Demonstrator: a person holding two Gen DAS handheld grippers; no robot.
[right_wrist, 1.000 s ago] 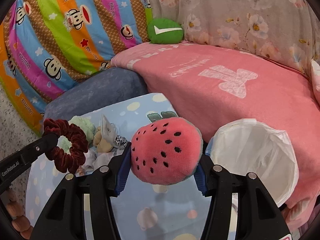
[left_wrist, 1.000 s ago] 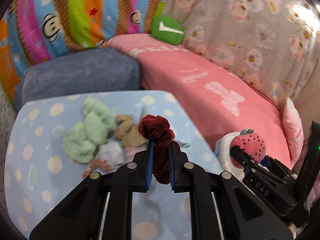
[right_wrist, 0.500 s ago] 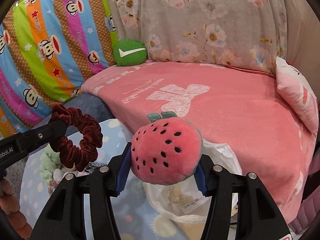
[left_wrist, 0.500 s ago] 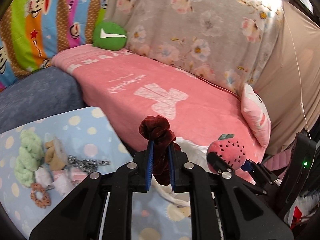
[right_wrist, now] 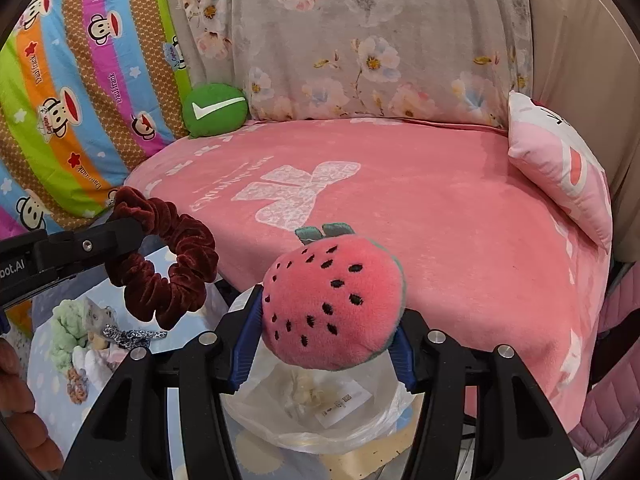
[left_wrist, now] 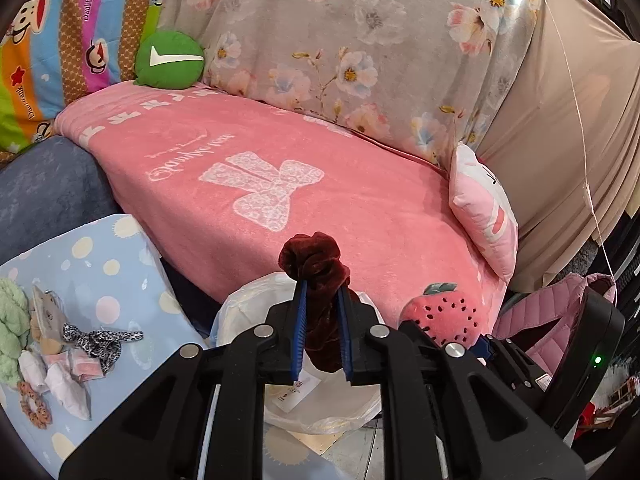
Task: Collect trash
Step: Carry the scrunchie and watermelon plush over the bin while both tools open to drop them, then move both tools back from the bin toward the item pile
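Left tongs (left_wrist: 321, 300): nearly closed, blue pads pinching a dark-red velvet scrunchie (left_wrist: 316, 276). Ring hangs w/ its plane approx. vertical; upper ruffles stand above the pad tips, lower loop drops between the fingers. Texture: gathered, crinkled pile. Right tongs (right_wrist: 326, 336): about half open, clamped on a plush strawberry (right_wrist: 334, 300), round, pink short-pile fabric, black stitched seeds, green felt leaves pointing up and away from the camera. Both items sit above a white thin-film plastic bag (right_wrist: 320, 412), mouth open upward, crumpled scraps and a printed slip inside. Bag stands beside a pink fleece-covered sofa (right_wrist: 420, 208). At left, a blue polka-dot cloth (left_wrist: 116, 280) carries a leopard-print tie (left_wrist: 100, 340), green fluffy item (left_wrist: 12, 328) and small wrappers.
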